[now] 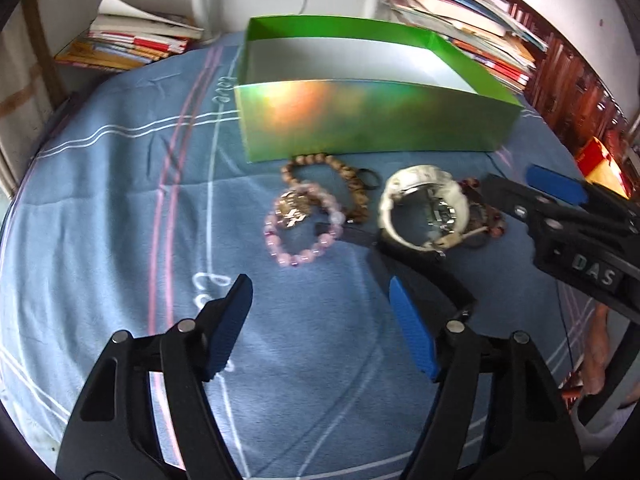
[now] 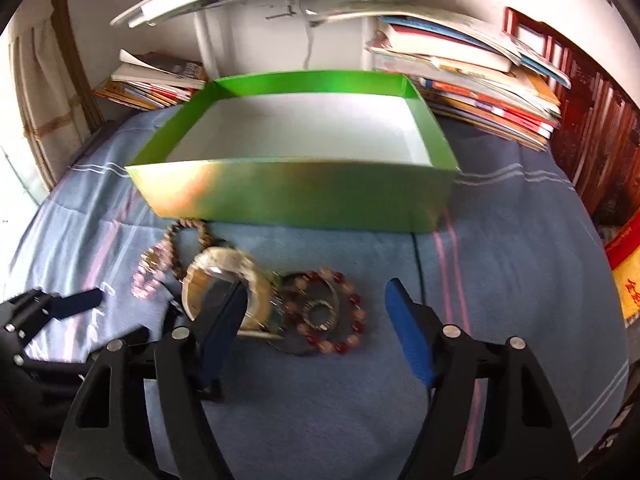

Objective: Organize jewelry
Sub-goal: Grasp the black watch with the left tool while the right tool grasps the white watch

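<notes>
A green open box [image 1: 360, 124] [image 2: 304, 196] stands on the blue cloth; its white inside shows nothing in it. In front of it lie a pink bead bracelet [image 1: 304, 232] [image 2: 149, 276], a brown wooden bead bracelet [image 1: 352, 184] [image 2: 192, 232], a white watch [image 1: 424, 208] [image 2: 224, 276] and a red bead bracelet [image 2: 344, 312] [image 1: 488, 216]. My left gripper [image 1: 320, 320] is open, just short of the pink bracelet. My right gripper [image 2: 316, 320] is open, its tips either side of the watch and red bracelet. Both are empty.
Stacks of books and magazines lie behind the box at the left [image 1: 132, 40] and right [image 2: 480, 92]. A dark wooden frame [image 2: 592, 140] stands at the right. A white desk leg [image 2: 208, 40] rises behind the box.
</notes>
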A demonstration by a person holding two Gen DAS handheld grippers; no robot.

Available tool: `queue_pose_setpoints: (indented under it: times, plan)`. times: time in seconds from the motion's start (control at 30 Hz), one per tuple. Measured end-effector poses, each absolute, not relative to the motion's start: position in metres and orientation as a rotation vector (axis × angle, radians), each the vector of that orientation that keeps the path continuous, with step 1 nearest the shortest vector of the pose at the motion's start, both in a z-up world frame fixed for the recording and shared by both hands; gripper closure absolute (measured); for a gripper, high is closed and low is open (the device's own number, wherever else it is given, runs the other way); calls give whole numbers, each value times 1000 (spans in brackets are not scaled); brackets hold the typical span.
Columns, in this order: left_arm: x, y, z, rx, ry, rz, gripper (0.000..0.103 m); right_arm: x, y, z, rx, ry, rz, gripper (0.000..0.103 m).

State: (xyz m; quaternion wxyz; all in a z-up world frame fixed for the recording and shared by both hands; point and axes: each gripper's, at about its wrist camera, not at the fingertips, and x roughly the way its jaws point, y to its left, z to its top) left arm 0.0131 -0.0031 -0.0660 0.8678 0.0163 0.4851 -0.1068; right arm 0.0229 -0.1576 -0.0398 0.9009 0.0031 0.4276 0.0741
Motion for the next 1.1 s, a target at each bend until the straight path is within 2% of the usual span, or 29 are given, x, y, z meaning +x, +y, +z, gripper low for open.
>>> queue_pose_setpoints:
  times: [0.07,0.13,0.17,0.23,0.3,0.33,0.37,0.4,0.6,0.93,1.03,1.1]
  plan:
    - [13,-6,-65,22,1017,-251,32,30,-144,-42,-36,902,183,54]
    - [13,-10,-67,12,1034,-283,32,41,-135,-50,-59,946,196,71]
    - [17,-13,-68,12,1045,-293,33,44,-132,-53,-60,960,205,75]
    - [19,-20,-75,15,1077,-317,37,48,-129,-60,-49,993,234,84]
    - [22,-24,-81,20,1103,-322,49,47,-128,-62,-57,987,227,92]
    - [22,-25,-82,34,1096,-311,51,46,-130,-61,-51,985,228,93]
    - [22,-26,-83,48,1092,-300,66,46,-132,-62,-42,984,231,93]
    - [22,-27,-83,65,1087,-287,71,45,-135,-61,-31,984,232,93]
    - [26,-17,-82,52,1091,-275,89,38,-162,-54,14,955,169,93]
    - [25,12,-64,22,1040,-236,90,24,-223,-46,95,928,6,93]
    - [27,5,-66,27,1054,-258,82,26,-231,-52,102,941,-40,93]
    - [29,-3,-71,33,1072,-278,74,26,-235,-55,97,945,-63,93]
